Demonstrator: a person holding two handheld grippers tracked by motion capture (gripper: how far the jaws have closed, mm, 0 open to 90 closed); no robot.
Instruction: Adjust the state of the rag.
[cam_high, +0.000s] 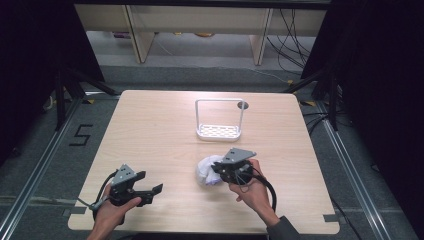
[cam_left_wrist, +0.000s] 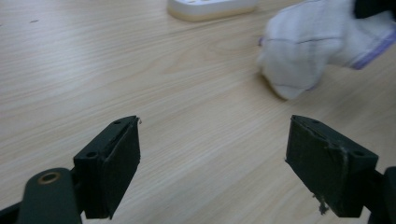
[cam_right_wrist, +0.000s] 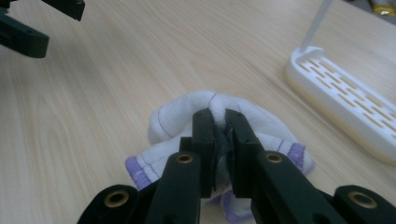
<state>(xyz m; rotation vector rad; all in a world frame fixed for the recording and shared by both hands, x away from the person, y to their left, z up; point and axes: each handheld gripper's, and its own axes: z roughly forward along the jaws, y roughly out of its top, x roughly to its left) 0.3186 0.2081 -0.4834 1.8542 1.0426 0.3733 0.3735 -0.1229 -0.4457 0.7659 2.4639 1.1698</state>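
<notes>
While my right gripper (cam_right_wrist: 219, 116) is clenched on a fold of the white cloth with purple edging (cam_right_wrist: 187, 116), the bundle sits low and right of centre in the high view, partly resting on the bench (cam_high: 165, 135). The bite is narrow and takes in a single ridge of fabric near the top of the heap. I judge that a quick lift could let that ridge slide out of the pads, and the cloth would drop back in a looser, wider pile. The loose purple-hemmed corners that hang at the lower part of the right gripper view could also drag on the wood and pull the fold free.

My left gripper (cam_left_wrist: 212, 158) is released, with its jaws spread wide and nothing between them. In the high view it sits at the lower left, well apart from the cloth. If I bring it in too fast from there, it may push the heap aside rather than catch an edge, since no hem is presented to it cleanly.

The white slotted rack with a wire arch (cam_high: 219, 131) stands above centre in the high view, near the cloth. A swinging corner of fabric could snag its frame or shift the light base.
</notes>
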